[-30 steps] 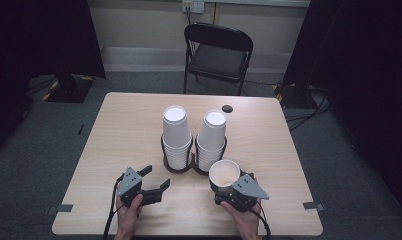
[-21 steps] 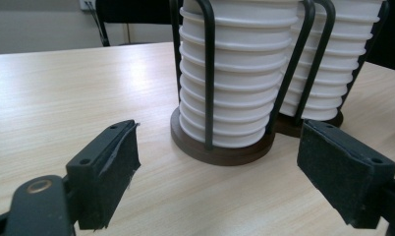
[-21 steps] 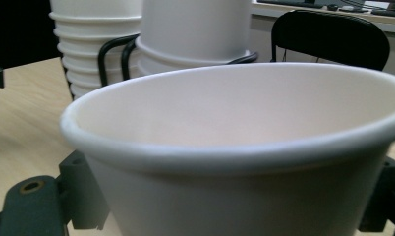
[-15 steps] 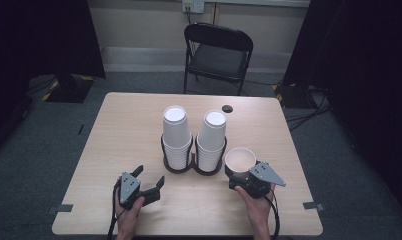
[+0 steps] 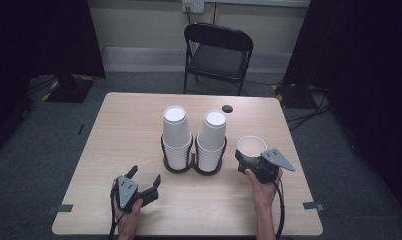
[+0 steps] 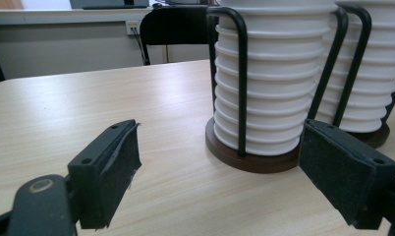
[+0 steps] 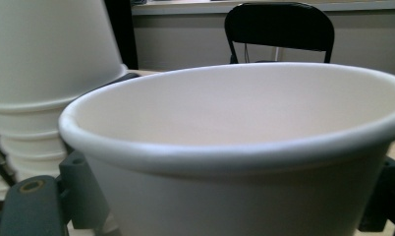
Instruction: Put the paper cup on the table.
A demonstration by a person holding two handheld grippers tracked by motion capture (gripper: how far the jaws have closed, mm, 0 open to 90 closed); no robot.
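Right tool (image 5: pixel 249 156) grips 1 white cup (image 5: pixel 251 145), mouth up, jaws either side of its wall, at 3 o'clock of cup rack (image 5: pixel 193 167), just beside it. Rack holds 2 upturned cup stacks (image 5: pixel 176 135), mid tabletop (image 5: pixel 114 135). Left tool (image 5: pixel 145 181) at 7 o'clock of rack, jaws wide apart, nothing between.

Your white paper cup (image 5: pixel 251 145) sits upright, mouth up, empty, clamped btwn the right gripper's (image 5: pixel 249 159) jaws. It's just right of the black cup rack (image 5: pixel 194 167), near its right-hand stack, w/ rim level.
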